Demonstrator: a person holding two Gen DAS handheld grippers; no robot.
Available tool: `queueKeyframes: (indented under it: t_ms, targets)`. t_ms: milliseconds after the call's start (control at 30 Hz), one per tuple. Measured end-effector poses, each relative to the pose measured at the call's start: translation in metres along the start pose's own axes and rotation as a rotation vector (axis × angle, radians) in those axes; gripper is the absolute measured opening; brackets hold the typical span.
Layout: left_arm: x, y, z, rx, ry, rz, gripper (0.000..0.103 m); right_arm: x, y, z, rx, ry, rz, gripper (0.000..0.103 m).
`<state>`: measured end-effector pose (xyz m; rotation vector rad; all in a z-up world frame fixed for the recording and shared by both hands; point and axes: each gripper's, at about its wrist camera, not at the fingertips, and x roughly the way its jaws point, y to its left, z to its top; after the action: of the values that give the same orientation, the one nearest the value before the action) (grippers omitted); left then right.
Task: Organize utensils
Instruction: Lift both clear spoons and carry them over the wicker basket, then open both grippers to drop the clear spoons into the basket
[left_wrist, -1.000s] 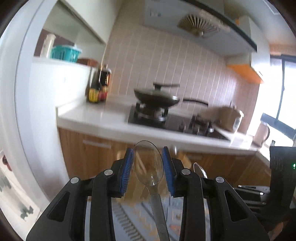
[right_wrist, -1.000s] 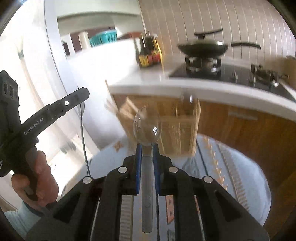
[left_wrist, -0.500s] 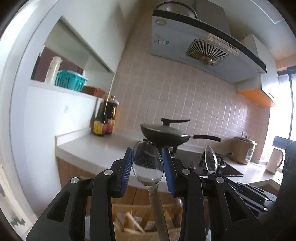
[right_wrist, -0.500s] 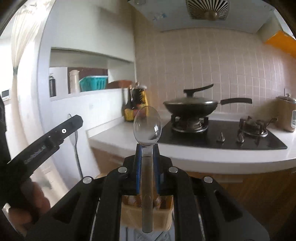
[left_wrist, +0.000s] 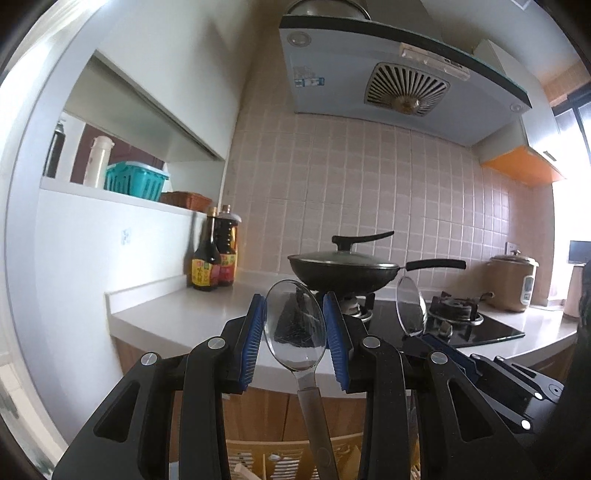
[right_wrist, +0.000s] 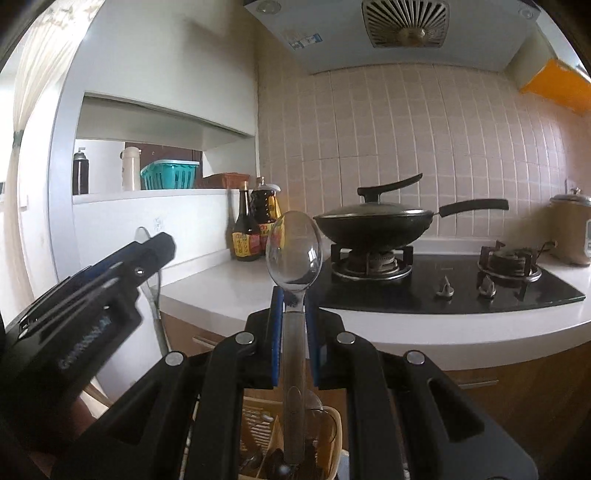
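My left gripper (left_wrist: 294, 334) is shut on the bowl of a metal spoon (left_wrist: 295, 328), bowl up, handle hanging down toward a tan slotted utensil basket (left_wrist: 258, 459) below. My right gripper (right_wrist: 294, 325) is shut on the neck of a second metal spoon (right_wrist: 294, 251), its handle reaching down into the basket (right_wrist: 258, 424). Each gripper shows in the other's view: the right one (left_wrist: 461, 362) with its spoon (left_wrist: 410, 306), the left one (right_wrist: 110, 280) at the left.
A white counter (right_wrist: 229, 280) carries sauce bottles (right_wrist: 255, 229), a black hob (right_wrist: 443, 280) with a lidded wok (right_wrist: 373, 221) and a rice cooker (right_wrist: 570, 229). A range hood (left_wrist: 388, 74) hangs above. A ledge holds a teal basket (left_wrist: 135, 182).
Both grippers have risen and tilted upward with their spoons. The basket has dropped from mid-frame to the bottom edge of both views, and the wall and hood have come into view.
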<state>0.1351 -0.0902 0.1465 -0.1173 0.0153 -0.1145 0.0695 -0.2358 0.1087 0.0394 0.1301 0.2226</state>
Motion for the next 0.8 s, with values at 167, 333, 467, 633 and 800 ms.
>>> queueKeyframes:
  t_ms: [167,333,467,633,800]
  targets:
    - [0.007,0.001,-0.013,0.003,0.014,0.009,0.031,0.005,-0.008,-0.013,0.018,-0.004,0.002,0.01]
    - [0.009,0.003,-0.021,0.019,0.017,0.009,0.032,-0.002,-0.007,-0.02,0.024,-0.047,-0.012,0.011]
    - [0.006,0.006,-0.025,0.041,0.037,-0.03,0.041,-0.002,-0.005,-0.022,0.02,0.015,0.029,0.014]
    - [-0.014,0.014,-0.017,0.011,0.029,-0.066,0.053,-0.025,-0.01,-0.022,0.033,0.042,0.036,0.031]
    - [-0.048,0.031,-0.001,-0.02,0.049,-0.08,0.06,-0.064,-0.013,-0.019,0.037,0.079,0.027,0.031]
